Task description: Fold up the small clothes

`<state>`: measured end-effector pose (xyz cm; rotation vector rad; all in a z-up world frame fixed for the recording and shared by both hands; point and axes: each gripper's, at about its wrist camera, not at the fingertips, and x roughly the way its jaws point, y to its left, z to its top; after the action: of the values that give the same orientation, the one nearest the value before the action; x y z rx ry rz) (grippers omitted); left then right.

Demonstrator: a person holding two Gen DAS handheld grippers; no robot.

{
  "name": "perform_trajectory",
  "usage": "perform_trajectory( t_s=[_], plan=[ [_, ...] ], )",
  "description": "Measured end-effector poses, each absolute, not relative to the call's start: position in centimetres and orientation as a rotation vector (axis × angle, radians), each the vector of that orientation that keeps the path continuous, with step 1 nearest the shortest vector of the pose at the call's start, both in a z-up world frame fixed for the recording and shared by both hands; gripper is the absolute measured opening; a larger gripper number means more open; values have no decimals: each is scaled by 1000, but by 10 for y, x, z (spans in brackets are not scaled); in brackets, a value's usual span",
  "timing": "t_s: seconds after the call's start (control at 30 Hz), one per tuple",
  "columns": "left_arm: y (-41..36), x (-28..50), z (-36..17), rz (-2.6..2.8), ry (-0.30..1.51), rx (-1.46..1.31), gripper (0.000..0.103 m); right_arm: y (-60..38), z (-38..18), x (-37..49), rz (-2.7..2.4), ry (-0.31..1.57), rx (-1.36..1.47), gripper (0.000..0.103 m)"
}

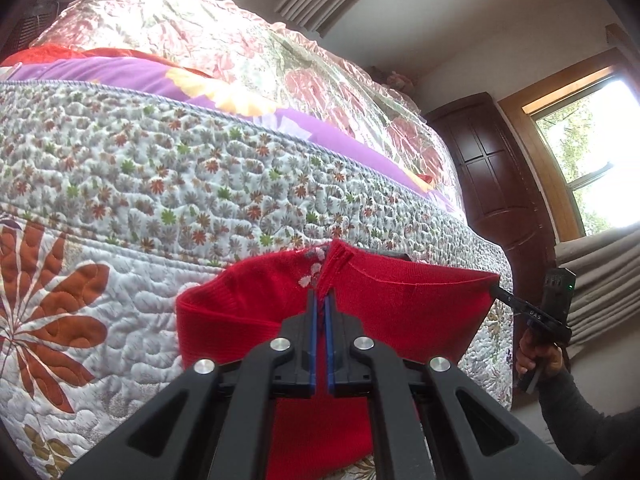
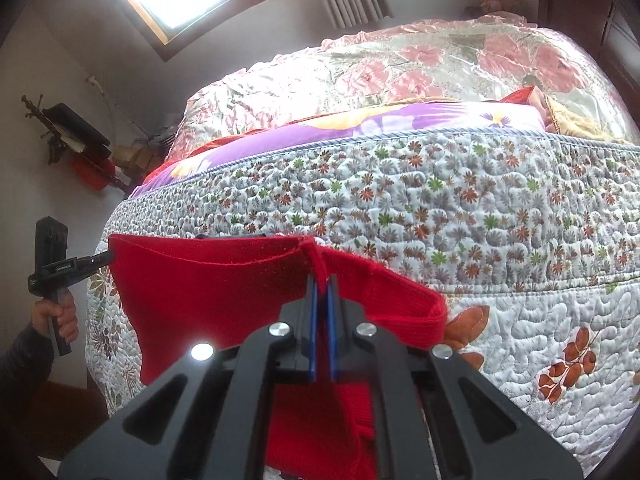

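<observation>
the step in hand looks like spreading before a fold: the red knit garment (image 1: 256,312) hangs stretched between both tools over the near edge of the quilted bed (image 1: 120,184). the left gripper (image 1: 321,300) and the right gripper (image 2: 321,285) each pinch its top edge, jaws narrow. next, lay it flat on the quilt. no containers show.

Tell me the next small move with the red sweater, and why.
Probably lower both grippers together toward the quilt and lay the red sweater down flat. The left gripper and right gripper are each shut on its top edge, which stretches taut between them, while the rest hangs loose below; it needs a surface before any fold.
</observation>
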<state>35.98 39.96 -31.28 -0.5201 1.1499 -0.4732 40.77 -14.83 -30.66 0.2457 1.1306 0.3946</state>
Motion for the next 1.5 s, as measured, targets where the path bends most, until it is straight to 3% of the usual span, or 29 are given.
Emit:
perform_trajectory(
  t_s=[0.73, 0.77, 0.8, 0.9, 1.1, 1.27, 1.3, 1.37, 1.47, 1.5],
  plan=[
    [397, 430, -410, -372, 1293, -519, 3, -154, -384, 468, 309, 1241, 238, 3],
    [396, 432, -416, -361, 1304, -512, 3, -153, -388, 469, 302, 1252, 242, 5],
    [396, 431, -418, -352, 1308, -510, 4, -154, -390, 469, 293, 1251, 240, 12],
    [399, 427, -410, -303, 1277, -500, 10, -163, -386, 467, 247, 1232, 273, 19],
    [377, 404, -374, -452, 1221, -487, 10, -149, -365, 442, 373, 1232, 371, 19],
    [343, 397, -420, -474, 1376, -395, 11, -138, -407, 433, 372, 1346, 401, 18],
    [346, 399, -430, -452, 1389, -398, 11, -143, -416, 433, 347, 1361, 406, 10],
    [353, 397, -429, -422, 1369, -421, 11, -153, -419, 430, 302, 1356, 396, 7],
    [363, 379, -396, -453, 1284, -457, 13, -159, -394, 411, 302, 1309, 427, 23],
    [362, 368, -386, -496, 1268, -473, 13, -157, -388, 402, 329, 1305, 438, 24]
  ],
)
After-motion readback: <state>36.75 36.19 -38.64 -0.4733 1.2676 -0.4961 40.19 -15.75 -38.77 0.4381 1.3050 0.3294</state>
